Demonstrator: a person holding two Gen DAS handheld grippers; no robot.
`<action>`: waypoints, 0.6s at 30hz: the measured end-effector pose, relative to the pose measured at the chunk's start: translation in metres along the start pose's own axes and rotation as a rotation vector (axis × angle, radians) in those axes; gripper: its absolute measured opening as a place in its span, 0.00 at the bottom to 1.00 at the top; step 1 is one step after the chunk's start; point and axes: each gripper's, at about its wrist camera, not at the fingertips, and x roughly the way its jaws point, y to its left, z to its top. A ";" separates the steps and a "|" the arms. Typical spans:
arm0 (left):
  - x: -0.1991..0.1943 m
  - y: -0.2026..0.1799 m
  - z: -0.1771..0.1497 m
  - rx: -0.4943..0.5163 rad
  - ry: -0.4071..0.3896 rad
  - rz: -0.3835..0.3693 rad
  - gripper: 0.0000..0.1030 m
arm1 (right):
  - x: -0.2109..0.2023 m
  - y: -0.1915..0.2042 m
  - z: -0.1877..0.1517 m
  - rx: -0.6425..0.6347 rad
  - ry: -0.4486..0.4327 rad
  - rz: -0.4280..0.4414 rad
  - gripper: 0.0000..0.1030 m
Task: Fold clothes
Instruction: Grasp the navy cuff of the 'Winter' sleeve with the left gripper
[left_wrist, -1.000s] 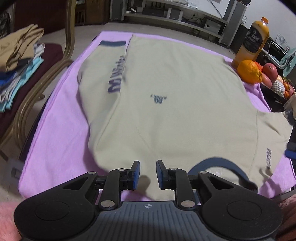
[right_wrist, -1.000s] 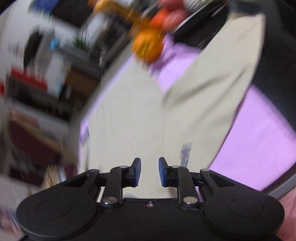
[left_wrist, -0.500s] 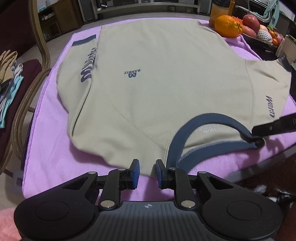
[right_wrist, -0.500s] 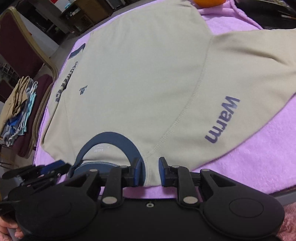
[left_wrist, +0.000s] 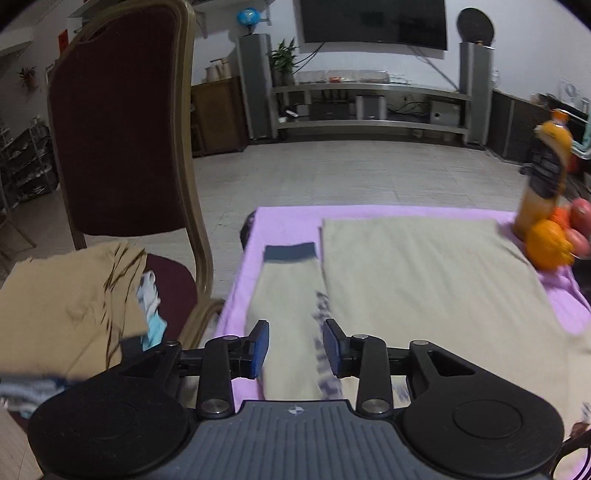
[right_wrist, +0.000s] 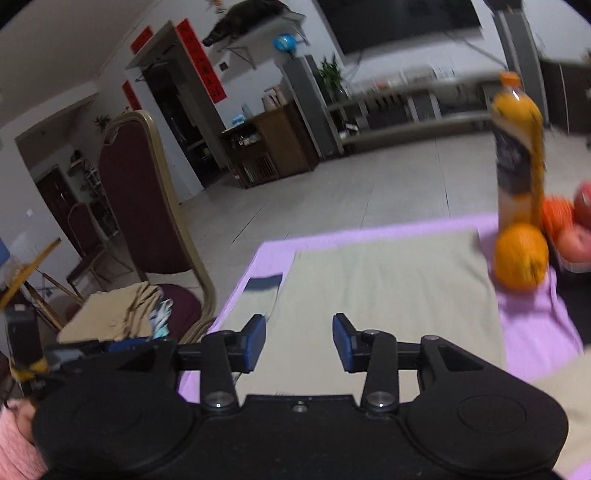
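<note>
A beige sweatshirt with navy trim lies flat on a purple cloth. Its left sleeve, with a navy cuff, is folded alongside the body. My left gripper is open and empty, low over that sleeve. In the right wrist view the sweatshirt fills the middle. My right gripper is open and empty above its near part. The collar is out of view.
A dark red chair stands left of the table with a stack of folded clothes on its seat. An orange, a juice bottle and apples sit at the far right edge.
Both grippers have opened wider and tilted up from looking down at the collar to looking level across the room. The left one has shifted left over the sleeve.
</note>
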 end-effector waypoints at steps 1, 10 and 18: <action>0.021 -0.001 0.007 -0.014 0.027 0.001 0.33 | 0.017 -0.004 0.002 -0.005 0.016 -0.006 0.39; 0.189 -0.029 0.058 -0.062 0.180 0.009 0.33 | 0.176 -0.086 -0.018 0.204 0.225 -0.002 0.39; 0.272 -0.052 0.079 0.031 0.223 0.114 0.25 | 0.216 -0.117 -0.038 0.264 0.258 0.026 0.40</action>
